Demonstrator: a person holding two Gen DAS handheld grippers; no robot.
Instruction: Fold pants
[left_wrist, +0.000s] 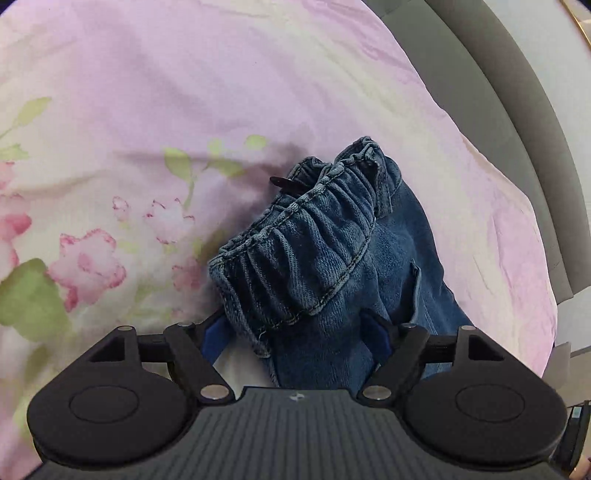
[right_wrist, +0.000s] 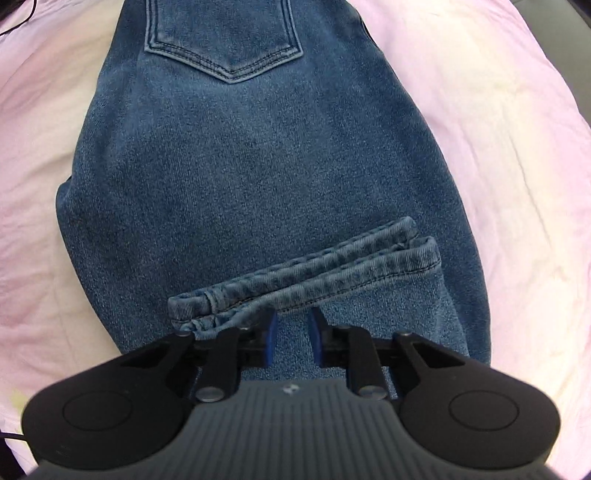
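Denim pants (right_wrist: 258, 177) lie on a bed, blue and faded, spread over a pink floral bedsheet (left_wrist: 155, 110). From the right wrist view the back pocket (right_wrist: 225, 40) sits at the far end, its pointed stitching facing the camera, and the two leg hems (right_wrist: 314, 273) are laid across the broad middle of the garment, one just beside the other, running at a slant. The legs look doubled back over the seat, so the cloth lies in layers.

On the left side the elastic waistband (left_wrist: 306, 251) is bunched and lifted off the sheet — gathered into ridges, with a small dark tag (left_wrist: 284, 182) poking out of the opening. The left tool (left_wrist: 295, 332) has its blue pads set wide, one on each side of the denim just under that waistband; the cloth fills the gap, but I cannot tell whether the pads are actually gripping it.

The right tool (right_wrist: 291, 332) hovers low over the folded legs, right behind the hems. Its pads stand a little apart with bare denim showing between them — nothing is caught there.

Around the pants the sheet is wrinkled, pale pink with pink flowers and green leaves toward the left. Beyond the sheet's edge a grey padded bed frame (left_wrist: 524, 147) curves past.
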